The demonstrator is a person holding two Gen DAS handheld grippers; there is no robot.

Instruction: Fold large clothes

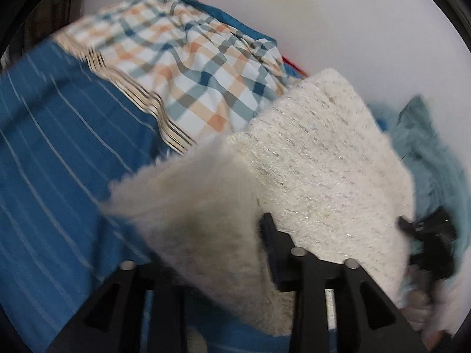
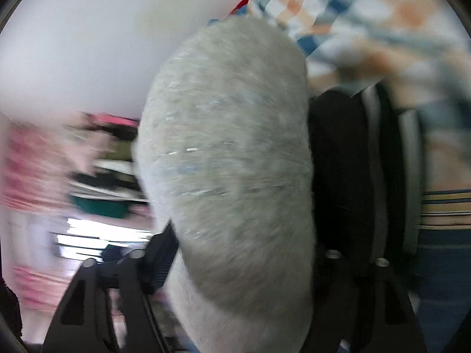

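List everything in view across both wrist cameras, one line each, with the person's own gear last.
fuzzy knit garment: one, cream-white with glinting threads, lying between the fingers of both claws, over the striped cloth
striped cloth: one, blue with thin white lines and a tan striped band, spread underneath at left
checked garment: one, white, orange and blue check, behind the knit
teal garment: one, pale teal, crumpled at right
white surface: one, plain white, behind the clothes
background clutter: pink and green, too blurred to identify
left claw: one, black; grip unclear under the knit
right claw: one, black, fingers wide around the knit
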